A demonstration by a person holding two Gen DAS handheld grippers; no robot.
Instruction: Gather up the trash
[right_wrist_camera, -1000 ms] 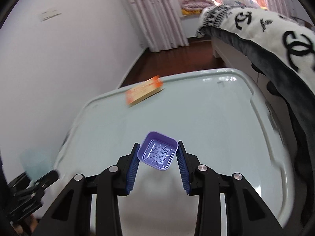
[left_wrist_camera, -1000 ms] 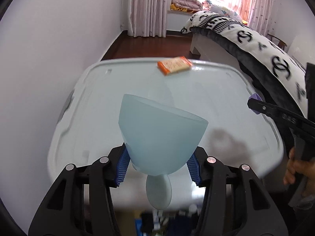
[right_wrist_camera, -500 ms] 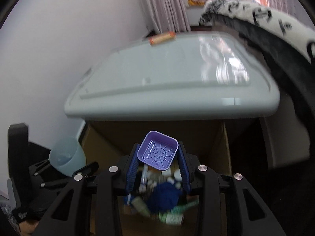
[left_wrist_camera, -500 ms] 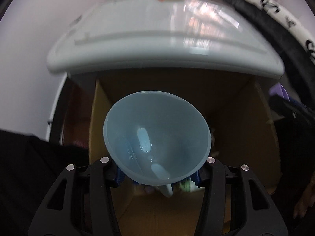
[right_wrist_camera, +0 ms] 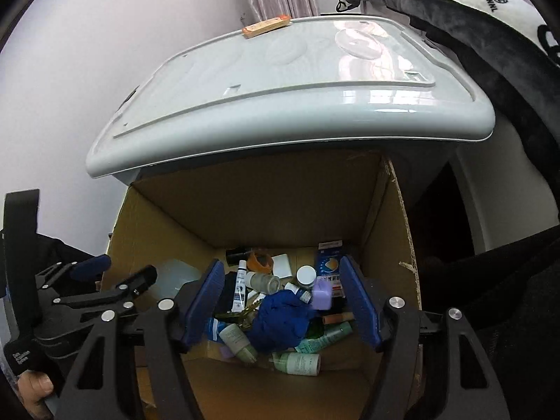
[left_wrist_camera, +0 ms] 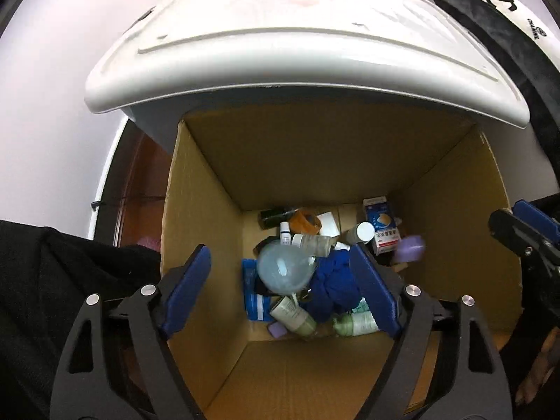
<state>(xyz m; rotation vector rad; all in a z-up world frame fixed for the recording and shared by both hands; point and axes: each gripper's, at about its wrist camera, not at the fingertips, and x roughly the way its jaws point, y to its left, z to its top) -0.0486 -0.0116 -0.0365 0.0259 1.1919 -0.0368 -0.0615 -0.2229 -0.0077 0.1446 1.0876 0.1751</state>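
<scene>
Cardboard box under grey lid; trash inside.
My left gripper and right gripper jaws are opening, empty; blue cup and purple cup, blurred, seemingly falling in.

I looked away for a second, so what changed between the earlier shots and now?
Both grippers swung from over the white lid down above the cardboard box. The left gripper let go of the blue cup and the right gripper the purple cup; both cups are in the box, jaws opening. The orange packet stayed on the lid.
</scene>
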